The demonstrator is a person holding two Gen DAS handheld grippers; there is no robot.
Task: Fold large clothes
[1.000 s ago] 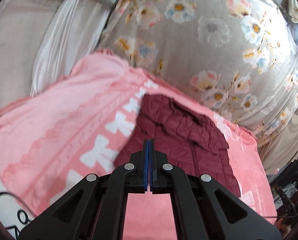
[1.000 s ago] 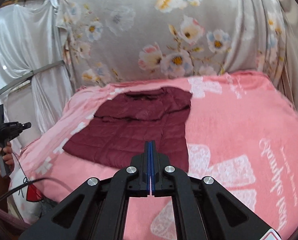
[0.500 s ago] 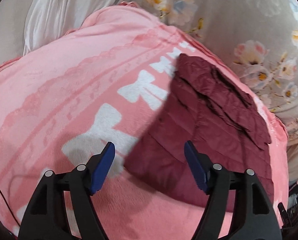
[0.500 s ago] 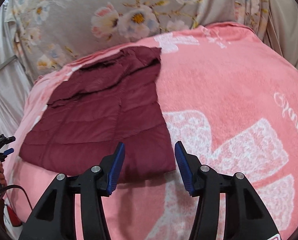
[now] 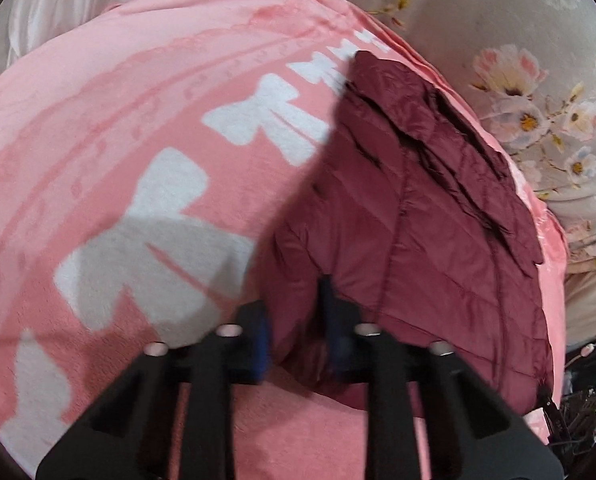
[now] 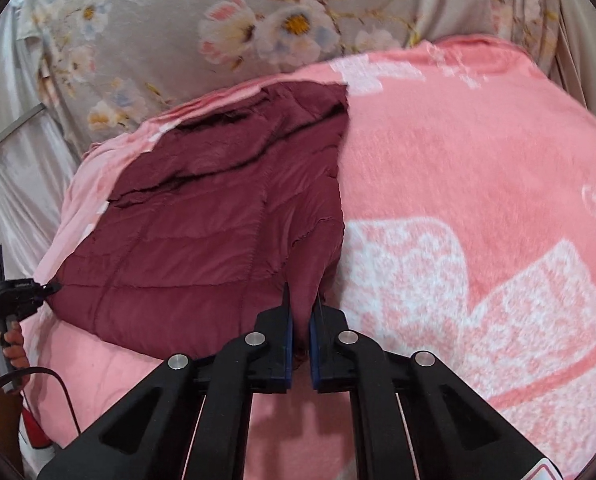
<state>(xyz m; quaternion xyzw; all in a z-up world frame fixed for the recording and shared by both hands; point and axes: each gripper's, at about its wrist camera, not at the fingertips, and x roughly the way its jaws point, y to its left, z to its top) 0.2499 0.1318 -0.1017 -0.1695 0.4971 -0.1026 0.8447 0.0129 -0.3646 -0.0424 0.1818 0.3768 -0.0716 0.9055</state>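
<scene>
A bed covered by a fluffy pink blanket (image 6: pixel 477 168) with white bow prints carried a dark maroon quilted puffer jacket (image 6: pixel 202 232), which lay flat, partly folded, near the bed's far edge, reaching toward its left edge.

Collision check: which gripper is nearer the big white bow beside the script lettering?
Right. The right gripper, just closed on the jacket hem, sits beside the bow. The left gripper, also just closed on the hem, is across the jacket.
</scene>
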